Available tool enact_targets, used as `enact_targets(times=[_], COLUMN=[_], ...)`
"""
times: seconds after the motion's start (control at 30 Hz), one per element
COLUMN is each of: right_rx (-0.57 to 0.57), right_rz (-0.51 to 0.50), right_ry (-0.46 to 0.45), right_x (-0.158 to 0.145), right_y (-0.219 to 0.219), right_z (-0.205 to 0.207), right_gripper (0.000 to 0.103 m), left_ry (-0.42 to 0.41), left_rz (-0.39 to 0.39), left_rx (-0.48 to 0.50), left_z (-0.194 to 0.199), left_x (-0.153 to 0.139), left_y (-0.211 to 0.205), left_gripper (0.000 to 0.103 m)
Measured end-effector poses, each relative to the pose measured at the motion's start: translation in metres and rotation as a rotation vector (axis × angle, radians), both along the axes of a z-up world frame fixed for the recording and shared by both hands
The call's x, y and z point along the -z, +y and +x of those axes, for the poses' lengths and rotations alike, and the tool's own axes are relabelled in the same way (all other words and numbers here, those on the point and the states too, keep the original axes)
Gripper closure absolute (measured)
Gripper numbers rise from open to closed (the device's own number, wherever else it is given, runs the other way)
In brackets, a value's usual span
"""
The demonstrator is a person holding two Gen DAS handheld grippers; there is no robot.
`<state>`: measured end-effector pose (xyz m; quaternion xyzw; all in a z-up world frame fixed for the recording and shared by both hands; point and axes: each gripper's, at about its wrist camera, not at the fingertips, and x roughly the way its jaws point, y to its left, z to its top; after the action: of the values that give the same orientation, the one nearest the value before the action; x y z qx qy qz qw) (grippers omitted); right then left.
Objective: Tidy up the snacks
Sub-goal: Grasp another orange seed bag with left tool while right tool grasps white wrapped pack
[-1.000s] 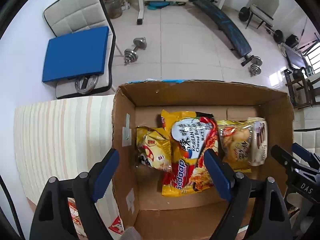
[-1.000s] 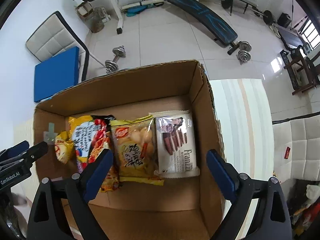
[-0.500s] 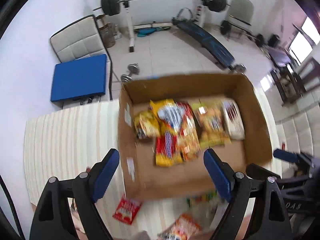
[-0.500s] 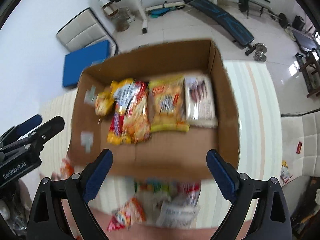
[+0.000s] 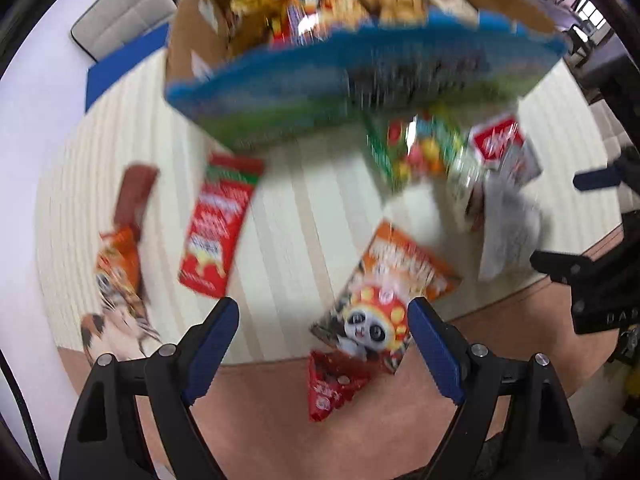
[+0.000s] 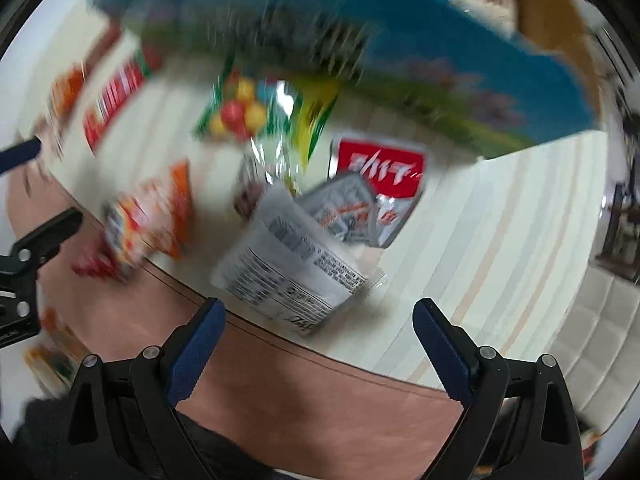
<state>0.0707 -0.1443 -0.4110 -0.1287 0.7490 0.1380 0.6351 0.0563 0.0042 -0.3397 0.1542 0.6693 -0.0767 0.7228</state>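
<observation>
Both grippers have swung away from the open cardboard box [image 5: 192, 40], where a row of packets already lies, and now look down at the loose snacks in front of it on the striped tablecloth [image 5: 288, 216], so the next pick appears to be starting. The left gripper [image 5: 322, 330] has its blue-padded jaws spread wide with nothing between them, hanging above the orange panda packet [image 5: 384, 292] at the table's near edge, with a small red packet [image 5: 334, 384] just below it. The right gripper [image 6: 318, 330] is likewise wide and empty, over a white packet lying label-side up [image 6: 288, 264], which overlaps a red-and-white packet [image 6: 380, 168]. Farther left lie a long red packet [image 5: 218, 224] and an orange cat packet [image 5: 118, 276] (both views are smeared by motion, so print is unreadable). Several packets remain outside the box, so the sorting looks roughly half done.
</observation>
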Motion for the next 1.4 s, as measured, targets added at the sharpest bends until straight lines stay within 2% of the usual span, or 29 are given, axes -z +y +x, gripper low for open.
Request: enact_targets(times=[0.17, 0.3, 0.37, 0.43, 0.53, 0.73, 0.8, 0.9, 1.0, 1.1, 1.27, 1.4], right_rx=[-0.24, -0.267, -0.207, -0.055, 0.246, 0.613, 0.632, 0.595, 0.552, 0.503, 0.498, 0.493], right_rz=[-0.088, -0.112, -0.098, -0.061, 0.004, 0.083, 0.096, 0.081, 0.077, 0.056, 0.062, 0.074], right_ry=[0.001, 0.019, 0.039, 0.081, 0.153, 0.21, 0.218, 0.18, 0.149, 0.126, 0.123, 0.099], right_x=[0.029, 0.048, 0.054, 0.059, 0.062, 0.067, 0.067, 0.06, 0.05, 0.041, 0.04, 0.037], right_y=[0.022, 0.023, 0.015, -0.002, -0.043, -0.107, -0.118, -0.127, -0.13, -0.121, -0.118, -0.114], right_z=[-0.011, -0.009, -0.004, 0.002, 0.006, -0.011, -0.014, -0.017, -0.015, -0.006, -0.015, -0.011], right_gripper=[0.006, 0.006, 0.009, 0.016, 0.016, 0.017, 0.016, 0.012, 0.011, 0.011, 0.011, 0.011], left_ry=[0.027, 0.036, 0.038, 0.044, 0.039, 0.054, 0.072, 0.113, 0.171, 0.191, 0.208, 0.213], left_rz=[0.023, 0.027, 0.028, 0.024, 0.027, 0.019, 0.019, 0.001, -0.01, -0.003, -0.026, -0.06], left_rx=[0.005, 0.006, 0.004, 0.006, 0.015, 0.07, 0.114, 0.166, 0.195, 0.202, 0.095, -0.066], left_z=[-0.012, -0.015, -0.016, -0.018, -0.017, -0.007, -0.004, 0.0, 0.004, 0.008, 0.022, 0.033], left_x=[0.024, 0.031, 0.033, 0.034, 0.035, 0.038, 0.042, 0.051, 0.065, 0.076, 0.087, 0.09], left_y=[-0.001, -0.001, 0.0, 0.002, 0.003, -0.008, -0.016, -0.029, -0.04, -0.047, -0.037, -0.009], left_gripper=[0.017, 0.017, 0.017, 0.017, 0.017, 0.017, 0.017, 0.017, 0.017, 0.017, 0.017, 0.019])
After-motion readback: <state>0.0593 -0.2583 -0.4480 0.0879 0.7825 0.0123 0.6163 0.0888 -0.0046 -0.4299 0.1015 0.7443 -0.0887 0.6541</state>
